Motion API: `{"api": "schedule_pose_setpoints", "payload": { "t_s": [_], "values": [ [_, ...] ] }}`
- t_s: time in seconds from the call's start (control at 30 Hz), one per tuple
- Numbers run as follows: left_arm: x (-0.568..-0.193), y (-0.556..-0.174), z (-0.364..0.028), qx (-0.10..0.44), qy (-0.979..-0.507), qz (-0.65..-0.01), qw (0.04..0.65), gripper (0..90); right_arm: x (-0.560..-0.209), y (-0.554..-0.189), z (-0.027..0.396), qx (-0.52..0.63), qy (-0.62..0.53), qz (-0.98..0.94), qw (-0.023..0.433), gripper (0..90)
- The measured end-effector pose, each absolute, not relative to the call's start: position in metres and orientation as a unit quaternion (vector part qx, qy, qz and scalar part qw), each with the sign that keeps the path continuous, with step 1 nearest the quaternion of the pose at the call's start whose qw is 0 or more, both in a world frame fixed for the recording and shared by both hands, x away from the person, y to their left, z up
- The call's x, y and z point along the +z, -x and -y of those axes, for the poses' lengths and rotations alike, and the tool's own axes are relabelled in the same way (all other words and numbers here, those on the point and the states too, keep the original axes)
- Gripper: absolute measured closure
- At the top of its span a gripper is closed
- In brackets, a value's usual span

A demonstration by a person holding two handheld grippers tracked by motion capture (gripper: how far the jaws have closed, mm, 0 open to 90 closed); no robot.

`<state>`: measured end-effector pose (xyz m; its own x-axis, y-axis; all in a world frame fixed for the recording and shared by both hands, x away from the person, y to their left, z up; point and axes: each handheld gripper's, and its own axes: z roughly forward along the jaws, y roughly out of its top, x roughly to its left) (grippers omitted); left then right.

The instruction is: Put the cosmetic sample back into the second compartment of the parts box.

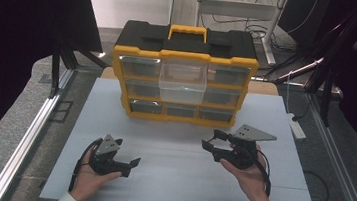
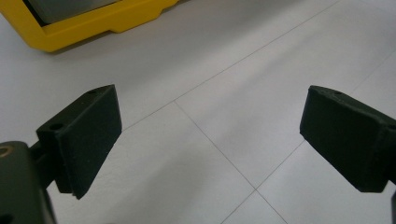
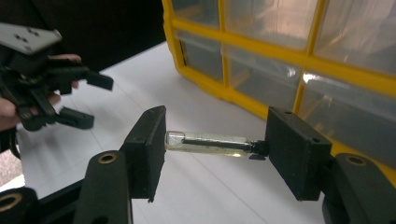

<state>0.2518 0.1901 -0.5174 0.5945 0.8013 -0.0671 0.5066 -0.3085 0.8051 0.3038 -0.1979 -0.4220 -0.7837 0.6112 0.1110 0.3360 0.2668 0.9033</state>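
Right gripper view: the right gripper (image 3: 212, 144) is clenched on a small glass vial (image 3: 210, 143), pinned end to end between the two pads, its dark capped end against the pad on the picture's right and its clear base against the other. The vial's long axis runs straight across the gap from pad to pad, roughly level. It is clear of the table (image 3: 93, 154); a dark stem and some pale liquid show inside.

High view: the right gripper (image 1: 214, 143) is raised over the table, in front of the organiser (image 1: 186, 56) and apart from it, jaws pointing toward the picture's left. One clear drawer (image 1: 183, 81), in the middle column of the upper rows, stands pulled out toward the person. That drawer lies up and to the left of the vial in the picture. I judge the coming move to be carrying the vial to that drawer; the right hand is plainly the nearer of the two. Since the vial lies crosswise to the jaws, it should go in lengthwise along the drawer's width, or be tipped, to drop cleanly.

The left gripper (image 1: 132, 165) sits low near the table's front edge, well apart from the organiser. In the left gripper view its jaws stand wide and released, nothing between the pads (image 2: 88, 135), bare table beneath.
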Motion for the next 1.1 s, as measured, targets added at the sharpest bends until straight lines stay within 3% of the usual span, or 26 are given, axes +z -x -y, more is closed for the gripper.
{"api": "schedule_pose_setpoints", "payload": {
  "t_s": [1.1],
  "values": [
    [-0.518, -0.252, -0.190, 0.177, -0.790, -0.413, 0.417, 6.1, -0.383, -0.301, 0.214, 0.590, -0.280, -0.741, 0.154, 40.3]
  ]
}}
